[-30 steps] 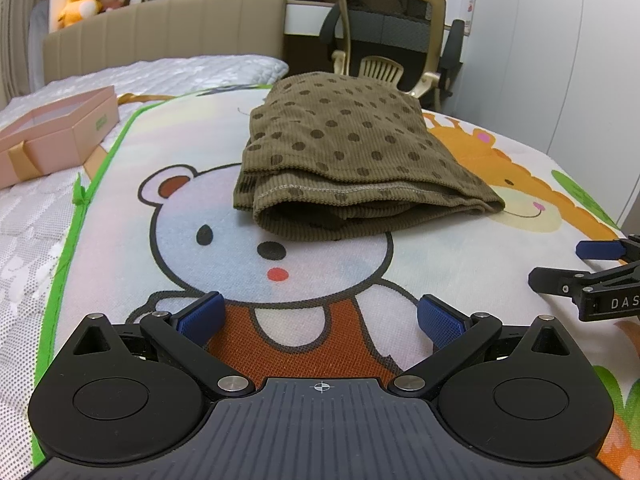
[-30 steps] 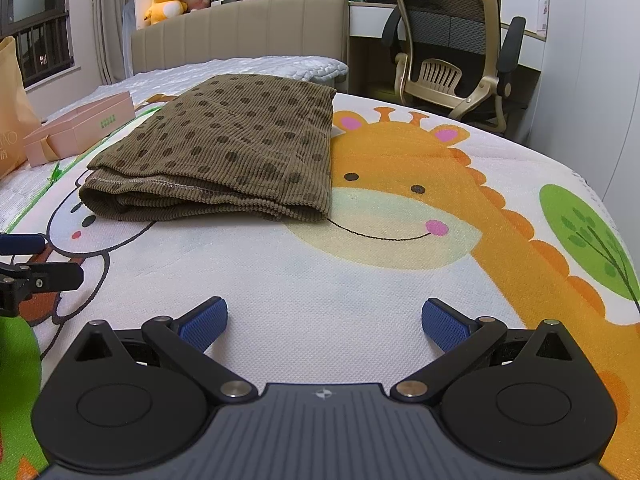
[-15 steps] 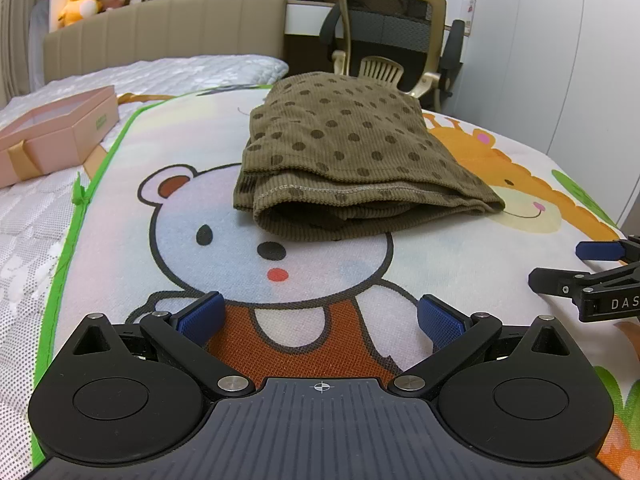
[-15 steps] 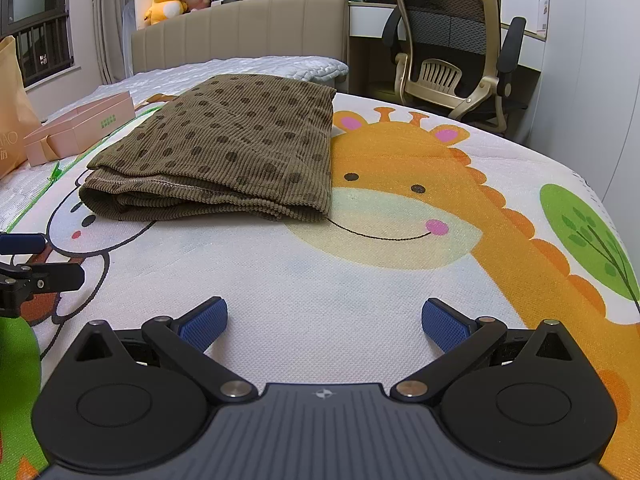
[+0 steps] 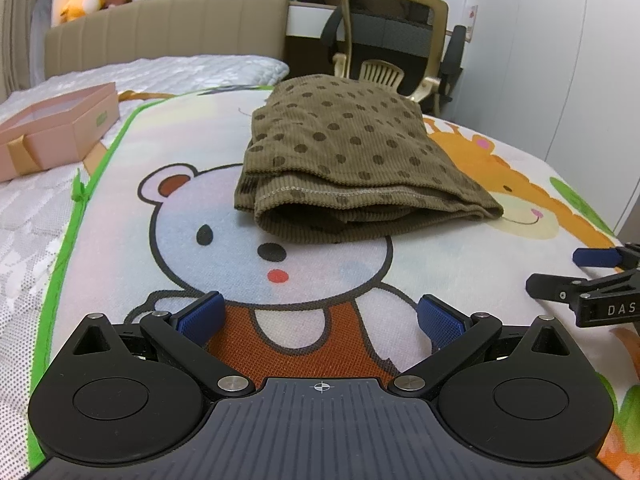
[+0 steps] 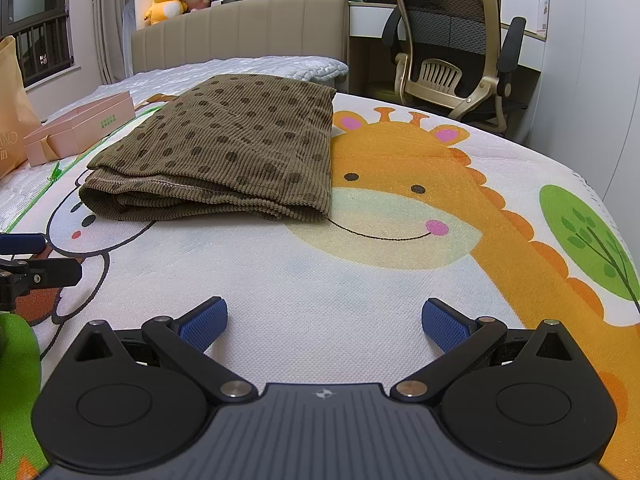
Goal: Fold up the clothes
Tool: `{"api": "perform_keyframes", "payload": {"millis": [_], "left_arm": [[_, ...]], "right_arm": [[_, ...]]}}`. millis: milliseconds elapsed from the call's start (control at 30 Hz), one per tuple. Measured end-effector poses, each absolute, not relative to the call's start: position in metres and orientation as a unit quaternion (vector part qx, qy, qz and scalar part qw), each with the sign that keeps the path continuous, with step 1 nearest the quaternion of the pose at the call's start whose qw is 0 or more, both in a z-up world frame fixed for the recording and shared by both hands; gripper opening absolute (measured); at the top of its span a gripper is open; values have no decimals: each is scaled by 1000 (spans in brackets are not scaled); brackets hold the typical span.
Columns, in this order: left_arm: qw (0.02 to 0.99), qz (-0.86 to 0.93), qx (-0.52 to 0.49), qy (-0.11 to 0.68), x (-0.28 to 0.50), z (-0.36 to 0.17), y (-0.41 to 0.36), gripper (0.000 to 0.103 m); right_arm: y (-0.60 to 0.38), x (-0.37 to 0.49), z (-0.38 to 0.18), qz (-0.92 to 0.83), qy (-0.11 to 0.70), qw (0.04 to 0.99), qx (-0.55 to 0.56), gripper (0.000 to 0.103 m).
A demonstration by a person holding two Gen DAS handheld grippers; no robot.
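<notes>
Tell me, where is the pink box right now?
The pink box sits on the white bed at the far left in both views, just off the cartoon mat's green edge, left of the folded brown dotted cloth.

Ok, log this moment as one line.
garment: folded, on mat | left tongs: open, empty | right tongs: open, empty | contact: none
</notes>
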State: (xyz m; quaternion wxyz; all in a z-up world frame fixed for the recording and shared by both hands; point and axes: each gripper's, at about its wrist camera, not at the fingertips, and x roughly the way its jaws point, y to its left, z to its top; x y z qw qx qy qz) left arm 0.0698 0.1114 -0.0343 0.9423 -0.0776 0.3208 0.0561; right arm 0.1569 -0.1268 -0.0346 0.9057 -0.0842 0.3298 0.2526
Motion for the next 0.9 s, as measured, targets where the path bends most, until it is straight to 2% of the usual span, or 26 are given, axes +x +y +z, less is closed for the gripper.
{"api": "perform_keyframes", "payload": {"millis": [900], "left_arm": [[944, 54, -93, 313, 68, -34, 115, 103]], "right_arm": [[-127, 157, -34, 253, 330, 906, -84, 103]]}}
